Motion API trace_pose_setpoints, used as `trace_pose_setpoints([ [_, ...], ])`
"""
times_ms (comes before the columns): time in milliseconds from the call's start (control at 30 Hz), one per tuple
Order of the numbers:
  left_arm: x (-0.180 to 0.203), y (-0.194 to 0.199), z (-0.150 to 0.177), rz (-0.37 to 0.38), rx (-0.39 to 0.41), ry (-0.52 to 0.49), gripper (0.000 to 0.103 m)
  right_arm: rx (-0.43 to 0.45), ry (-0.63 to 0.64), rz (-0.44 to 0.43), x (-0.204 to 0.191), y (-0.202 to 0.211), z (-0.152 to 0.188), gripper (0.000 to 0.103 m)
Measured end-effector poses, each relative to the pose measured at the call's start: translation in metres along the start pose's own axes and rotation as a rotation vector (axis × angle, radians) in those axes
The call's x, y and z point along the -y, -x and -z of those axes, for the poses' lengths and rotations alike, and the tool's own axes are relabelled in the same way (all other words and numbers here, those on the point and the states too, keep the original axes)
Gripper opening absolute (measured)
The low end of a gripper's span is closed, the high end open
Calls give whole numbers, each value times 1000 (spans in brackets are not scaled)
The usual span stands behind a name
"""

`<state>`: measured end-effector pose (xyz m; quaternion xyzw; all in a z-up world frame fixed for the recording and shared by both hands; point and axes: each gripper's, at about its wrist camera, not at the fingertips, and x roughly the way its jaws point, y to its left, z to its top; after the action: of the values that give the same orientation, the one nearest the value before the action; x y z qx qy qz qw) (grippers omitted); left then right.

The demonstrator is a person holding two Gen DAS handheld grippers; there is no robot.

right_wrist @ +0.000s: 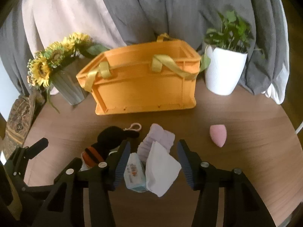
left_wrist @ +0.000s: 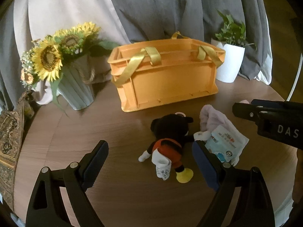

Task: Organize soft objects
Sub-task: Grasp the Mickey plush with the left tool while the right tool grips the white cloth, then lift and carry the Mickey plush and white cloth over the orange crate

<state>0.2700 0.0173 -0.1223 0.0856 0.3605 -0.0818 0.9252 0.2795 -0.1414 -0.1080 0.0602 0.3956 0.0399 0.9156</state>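
Observation:
A black mouse plush (left_wrist: pixel 168 141) with red shorts and a yellow shoe lies on the round wooden table, between the open fingers of my left gripper (left_wrist: pixel 150 153). Right of it lie a lilac cloth (left_wrist: pixel 214 119) and a white tissue pack (left_wrist: pixel 227 141). In the right wrist view my right gripper (right_wrist: pixel 153 157) is open, its fingers on either side of the tissue pack (right_wrist: pixel 135 174) and white tissue (right_wrist: pixel 162 170), with the lilac cloth (right_wrist: pixel 161 136) just ahead and the plush (right_wrist: pixel 108 140) to the left. A pink sponge (right_wrist: pixel 217 134) lies to the right. An orange basket (right_wrist: pixel 144 83) with yellow handles stands behind.
A sunflower vase (left_wrist: pixel 75 89) stands left of the basket (left_wrist: pixel 166 77), and a white plant pot (left_wrist: pixel 229 62) to the right. Grey and pale curtains hang behind. A patterned cushion (left_wrist: pixel 9 132) sits off the table's left edge.

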Motion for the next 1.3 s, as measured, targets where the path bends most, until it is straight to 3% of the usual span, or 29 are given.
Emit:
trace_pose_setpoints([
  [533,4,-40,7,81,-102,32,79,-159,-34,-22,3,-44,-8,33],
  [667,6,-47,8,99,-120,33,72,-183,-34,-20,4,-50,-8,27],
  [933,11,-56,13,142,-139,50,44,-194,-40,-6,7,-50,-5,14],
  [1100,12,-54,14,133,-130,56,41,-175,-29,12,10,-46,-3,7],
  [1300,10,-42,12,109,-103,78,40,-151,-34,12,16,-38,-1,5],
])
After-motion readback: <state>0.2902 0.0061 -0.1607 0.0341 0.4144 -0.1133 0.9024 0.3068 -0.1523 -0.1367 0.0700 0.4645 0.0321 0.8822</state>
